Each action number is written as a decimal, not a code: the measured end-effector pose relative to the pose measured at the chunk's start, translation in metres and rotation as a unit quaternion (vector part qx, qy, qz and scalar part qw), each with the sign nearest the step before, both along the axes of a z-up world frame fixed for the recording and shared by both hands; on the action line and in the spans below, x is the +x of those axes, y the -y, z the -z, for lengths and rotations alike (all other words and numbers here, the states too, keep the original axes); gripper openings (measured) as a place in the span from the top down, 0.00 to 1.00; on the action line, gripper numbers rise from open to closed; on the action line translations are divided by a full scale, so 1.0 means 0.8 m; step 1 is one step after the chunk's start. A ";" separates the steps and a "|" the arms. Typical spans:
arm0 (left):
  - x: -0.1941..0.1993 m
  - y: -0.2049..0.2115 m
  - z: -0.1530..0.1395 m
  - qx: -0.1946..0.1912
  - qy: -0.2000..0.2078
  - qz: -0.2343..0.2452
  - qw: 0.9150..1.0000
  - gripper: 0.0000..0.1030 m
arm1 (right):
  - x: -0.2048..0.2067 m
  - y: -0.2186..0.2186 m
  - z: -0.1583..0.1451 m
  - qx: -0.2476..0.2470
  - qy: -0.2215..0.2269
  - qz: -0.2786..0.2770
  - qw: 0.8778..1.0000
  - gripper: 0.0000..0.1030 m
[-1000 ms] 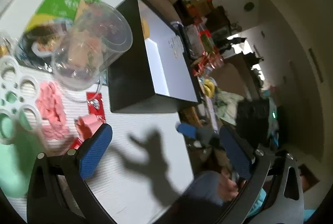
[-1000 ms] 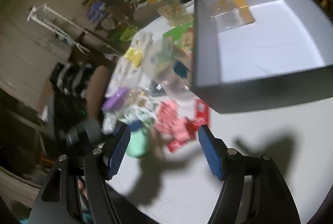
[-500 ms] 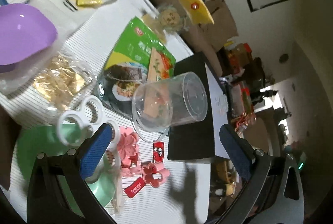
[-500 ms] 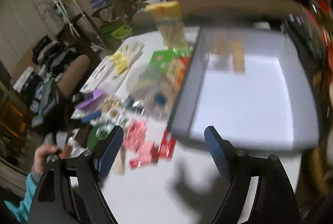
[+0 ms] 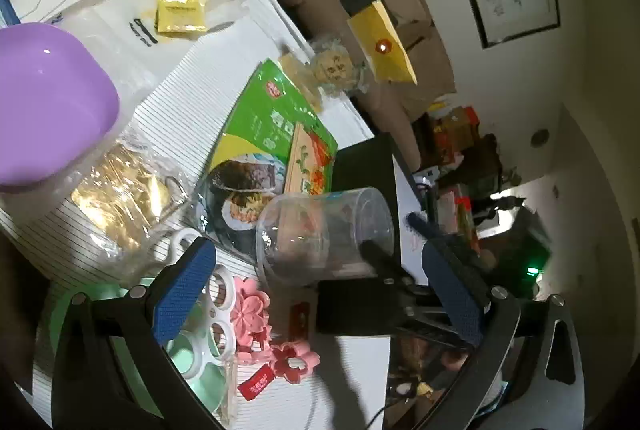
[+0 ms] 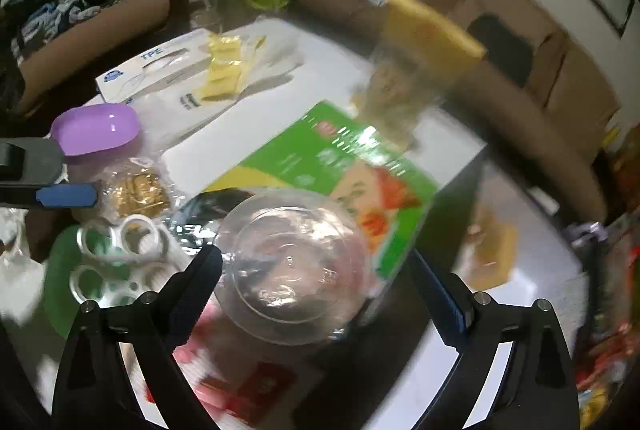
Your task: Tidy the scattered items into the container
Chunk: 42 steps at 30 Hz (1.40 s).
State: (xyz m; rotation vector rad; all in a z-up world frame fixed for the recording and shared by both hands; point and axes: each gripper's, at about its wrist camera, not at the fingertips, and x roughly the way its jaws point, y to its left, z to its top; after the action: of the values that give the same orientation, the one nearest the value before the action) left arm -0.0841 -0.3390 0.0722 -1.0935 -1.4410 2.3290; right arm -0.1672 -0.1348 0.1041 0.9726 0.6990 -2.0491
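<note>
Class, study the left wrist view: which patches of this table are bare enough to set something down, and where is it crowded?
Bare: the striped table between purple bowl and green packet; the near strip below the pink flower clips. Crowded: around the clear cup.

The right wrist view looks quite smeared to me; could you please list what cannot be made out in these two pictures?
- Black box, right wrist view: motion blur smears its contents; only a tan shape shows.
- Black box, left wrist view: the clear cup and the right gripper, jaws opening, cover its inside.
- Red packet, right wrist view: print blurred.
- Green plate, left wrist view: partly under the left gripper and white ring holder.
</note>
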 end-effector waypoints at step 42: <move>0.003 -0.197 -0.118 -0.114 -0.153 0.161 0.968 0.00 | -0.052 -0.279 -0.077 -0.404 0.357 0.188 0.821 0.09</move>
State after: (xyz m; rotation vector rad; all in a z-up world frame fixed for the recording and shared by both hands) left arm -0.0817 -0.1817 0.1667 -0.8891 -0.8357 2.3320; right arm -0.2089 0.0885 0.1657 1.2533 -0.7672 -1.7702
